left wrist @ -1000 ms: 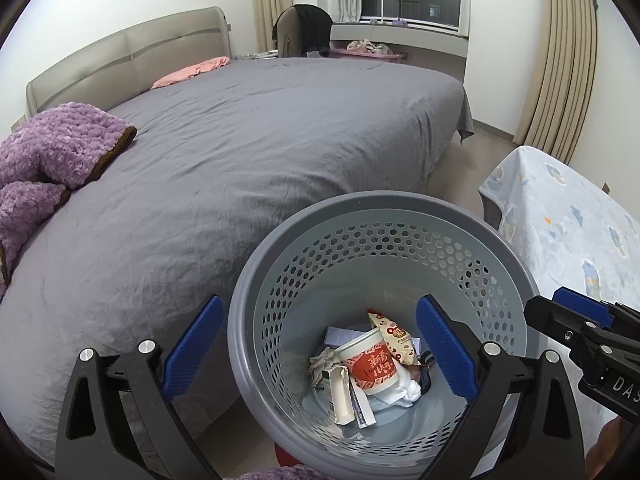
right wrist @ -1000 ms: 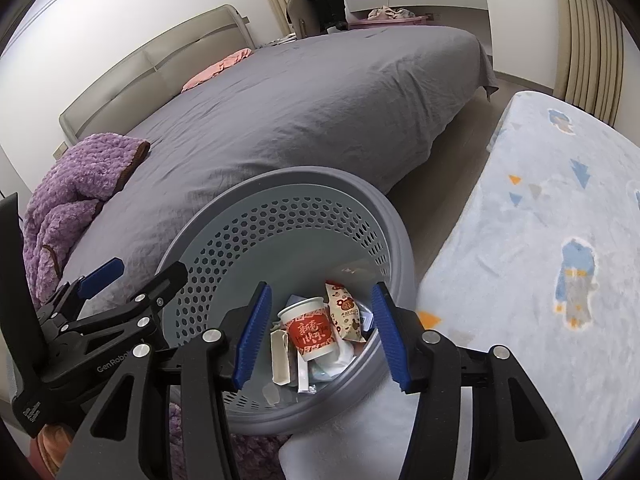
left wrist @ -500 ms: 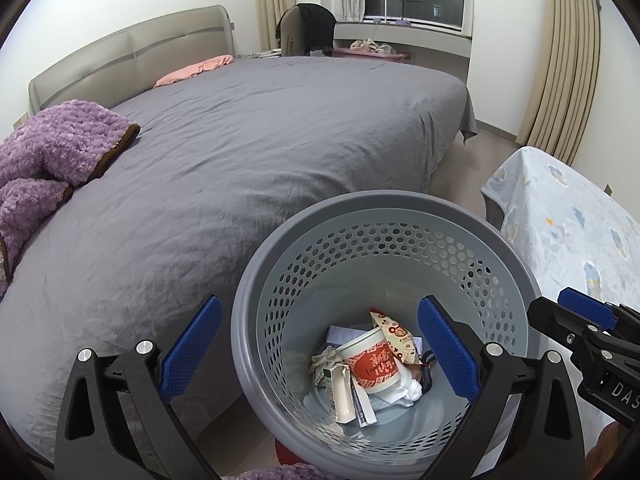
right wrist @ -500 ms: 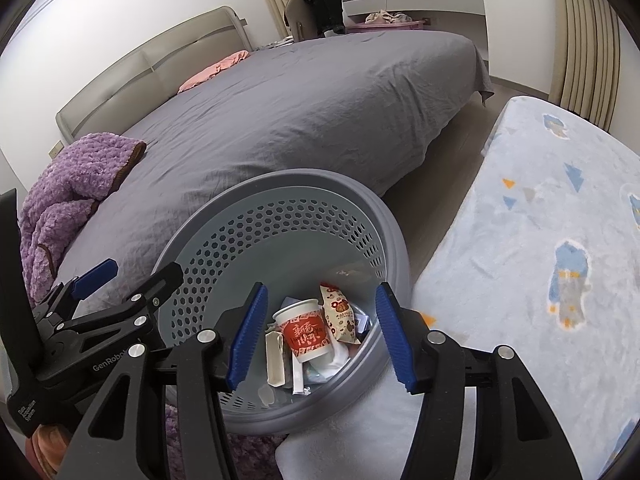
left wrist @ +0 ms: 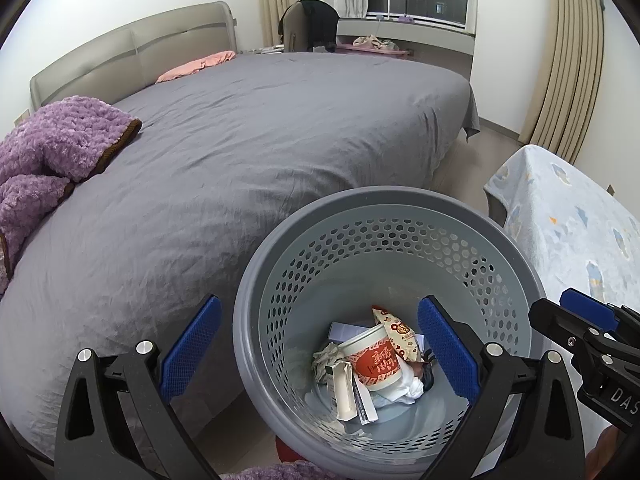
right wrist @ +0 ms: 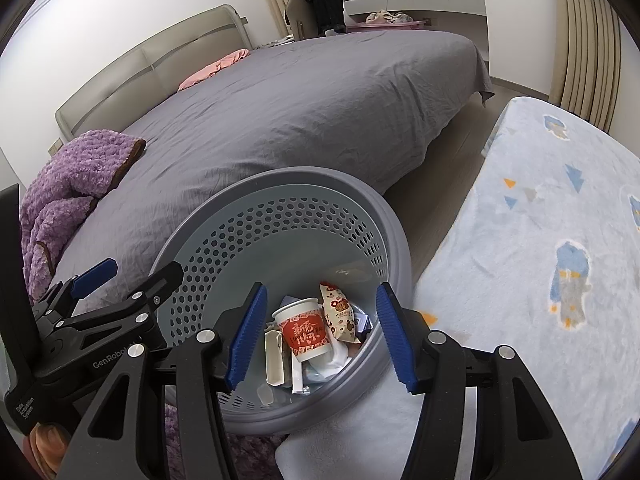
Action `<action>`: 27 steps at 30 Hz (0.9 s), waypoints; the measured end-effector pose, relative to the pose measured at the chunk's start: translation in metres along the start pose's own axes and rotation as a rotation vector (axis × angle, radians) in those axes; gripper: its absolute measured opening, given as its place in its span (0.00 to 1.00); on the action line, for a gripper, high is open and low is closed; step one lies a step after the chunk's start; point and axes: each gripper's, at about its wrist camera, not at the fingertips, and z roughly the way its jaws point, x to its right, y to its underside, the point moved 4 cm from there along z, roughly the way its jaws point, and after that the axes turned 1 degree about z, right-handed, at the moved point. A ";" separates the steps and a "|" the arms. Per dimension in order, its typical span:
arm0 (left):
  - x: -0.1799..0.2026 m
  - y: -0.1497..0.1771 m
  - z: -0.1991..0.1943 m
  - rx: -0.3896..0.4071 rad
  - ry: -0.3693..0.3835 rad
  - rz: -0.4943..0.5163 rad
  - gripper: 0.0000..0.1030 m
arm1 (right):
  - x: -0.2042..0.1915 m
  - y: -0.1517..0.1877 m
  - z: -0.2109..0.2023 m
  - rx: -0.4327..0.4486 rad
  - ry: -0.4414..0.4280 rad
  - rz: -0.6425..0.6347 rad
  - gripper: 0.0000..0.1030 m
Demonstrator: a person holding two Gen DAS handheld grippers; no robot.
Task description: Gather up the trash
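The grey perforated bin [left wrist: 400, 216] sits against the bed [left wrist: 248, 128], trash piled in its bottom — a red paper cup [left wrist: 374, 360] leaning on a snack wrapper [left wrist: 400, 332]. Over the bin I hold my left tongs [left wrist: 320, 346] and right tongs [right wrist: 320, 332] — both spread, gripping nothing.

Open basket [left wrist: 384, 200] mouth between bed [left wrist: 260, 140] and blanket [left wrist: 568, 232]

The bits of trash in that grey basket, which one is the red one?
The paper cup with a red band and white rim, lying tilted atop the pile in the basket. The snack packet beside it is mostly cream; the carton is white.
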 end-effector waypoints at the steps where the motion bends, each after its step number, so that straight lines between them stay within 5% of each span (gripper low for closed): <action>1: 0.000 0.000 0.000 0.000 -0.002 0.001 0.94 | 0.000 0.000 0.000 0.000 0.000 0.000 0.53; 27: -0.004 -0.001 -0.003 0.013 -0.025 -0.011 0.94 | -0.002 0.000 0.001 -0.003 0.002 -0.007 0.53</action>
